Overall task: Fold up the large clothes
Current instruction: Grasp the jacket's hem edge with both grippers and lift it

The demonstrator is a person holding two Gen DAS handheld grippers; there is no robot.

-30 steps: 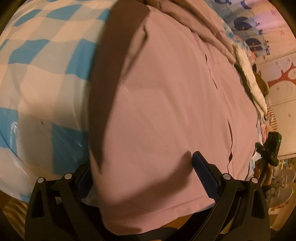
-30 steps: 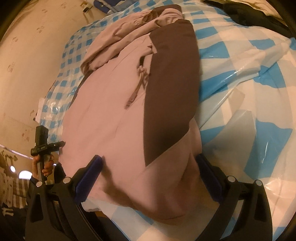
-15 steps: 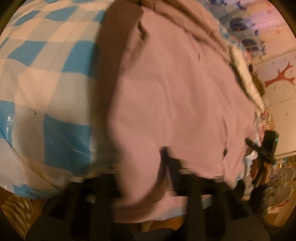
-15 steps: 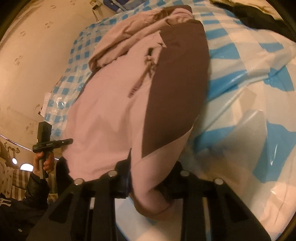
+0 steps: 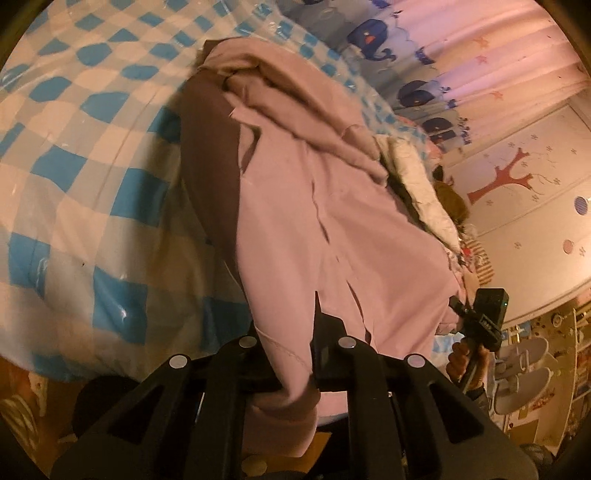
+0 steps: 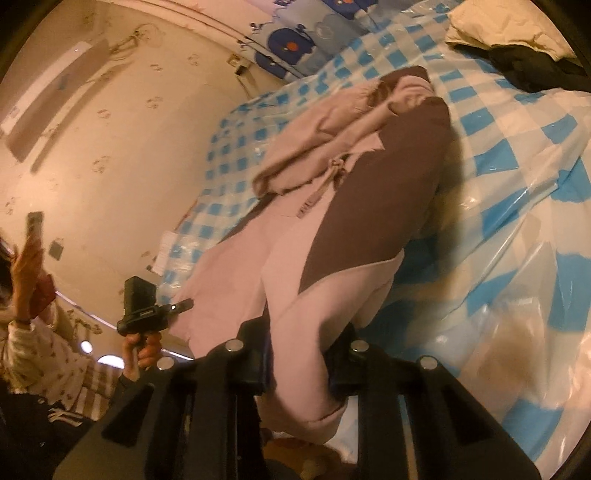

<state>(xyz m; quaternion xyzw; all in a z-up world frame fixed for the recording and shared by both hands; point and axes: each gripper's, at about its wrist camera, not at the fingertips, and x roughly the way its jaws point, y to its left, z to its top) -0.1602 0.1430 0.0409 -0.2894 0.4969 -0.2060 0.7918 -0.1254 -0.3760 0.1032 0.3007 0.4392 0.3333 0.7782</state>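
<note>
Bedding in a blue-and-white check, a glossy plastic-looking bed cover (image 5: 74, 177), is filling most of what I am seeing, and the large garment (image 5: 332, 221) I am working on is lying lengthwise across it, running from the near edge of the bed toward the far end. It is a pink hooded top with a dark brown panel (image 6: 376, 206) along one side, a bunched hood at the far end, and a drawstring (image 6: 325, 184) trailing over the chest. I am gripping its near hem at two corners, and the cloth is hanging from both grips while the rest is resting on the bed. My left hand-held gripper (image 5: 291, 354) is clamped fully closed on the pink hem, the fabric pinched between its pads and drooping below them. My right hand-held gripper (image 6: 299, 369) is closing on the other hem corner, a thick fold of pink cloth squeezed between its pads beside the brown panel. Beyond the garment a pale quilted item (image 5: 417, 177) is lying at the far side of the bed, and a dark piece of clothing (image 6: 535, 70) is sitting near a cream pillow (image 6: 498, 22). Whale-patterned curtains (image 5: 373, 33) are hanging behind the bed. Each wrist view is also catching my other hand wrapped around its black handle.
</note>
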